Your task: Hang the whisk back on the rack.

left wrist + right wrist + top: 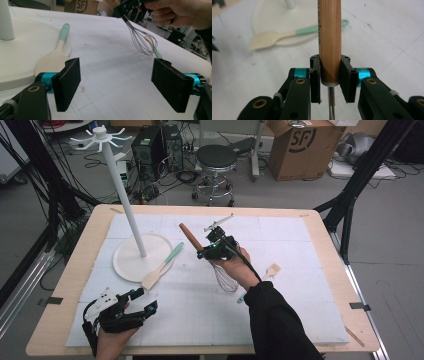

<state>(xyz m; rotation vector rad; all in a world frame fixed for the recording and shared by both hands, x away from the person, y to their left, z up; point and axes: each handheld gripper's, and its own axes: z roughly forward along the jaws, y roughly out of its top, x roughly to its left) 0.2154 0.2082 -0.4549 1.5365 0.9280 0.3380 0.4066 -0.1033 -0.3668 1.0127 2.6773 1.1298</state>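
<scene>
My right gripper [329, 82] is clamped on the wooden handle [330, 37] of a whisk [226, 277], both pads pressed flat against its lower end, just above the metal collar where the wires begin. In the high view the handle sticks up and away from my right gripper [212, 249], tilted toward the far left, while the wire balloon hangs below my right hand [239, 269], its lowest loops near the white mat [280, 240]; I cannot tell whether they touch it.

My left gripper [116, 87] rests low over the near left part of the mat with its jaws spread wide and nothing between them. Seen from it, the whisk's wires [143, 41] hang ahead and to the right, well apart from its pads.

Ahead of my left gripper [137, 302], a spatula [161, 267] with a mint-green handle lies with its blade on the mat and its handle across the rim of the round white base [125, 262] of a hanging rack, whose pole [122, 190] rises on the far left. A small wooden scraper [272, 270] lies just right of my right hand, and another mint-handled utensil [153, 47] lies on the mat beyond the whisk's wires.

The mat between my two grippers is bare, as is its right side out to the wooden table edge [340, 270].
</scene>
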